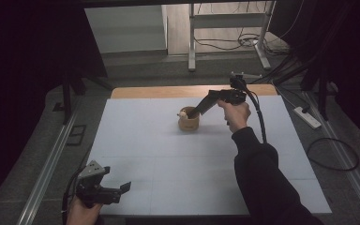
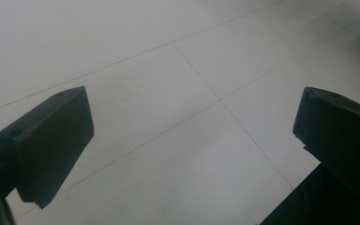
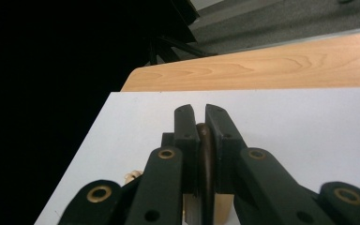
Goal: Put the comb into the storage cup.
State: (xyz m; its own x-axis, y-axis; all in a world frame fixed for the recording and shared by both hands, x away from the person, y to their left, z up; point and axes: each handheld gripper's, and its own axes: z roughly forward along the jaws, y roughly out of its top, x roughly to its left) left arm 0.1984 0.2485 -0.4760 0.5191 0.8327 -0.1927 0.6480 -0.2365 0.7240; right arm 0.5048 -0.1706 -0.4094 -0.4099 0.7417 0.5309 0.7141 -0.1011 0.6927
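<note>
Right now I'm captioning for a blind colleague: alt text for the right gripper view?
The right gripper, jaws nearly together, pinches a thin dark brown handle-like piece above a tan wooden cup. Beyond lie the white table mat and a wooden edge.

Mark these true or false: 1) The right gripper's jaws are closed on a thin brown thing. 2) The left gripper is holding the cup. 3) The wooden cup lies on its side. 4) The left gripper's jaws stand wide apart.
1) True: the right gripper is clamped on a thin brown thing, just above the wooden cup.
2) False: the left gripper is empty, at the near left corner of the white mat, far from the cup.
3) False: it stands upright.
4) True.
</note>
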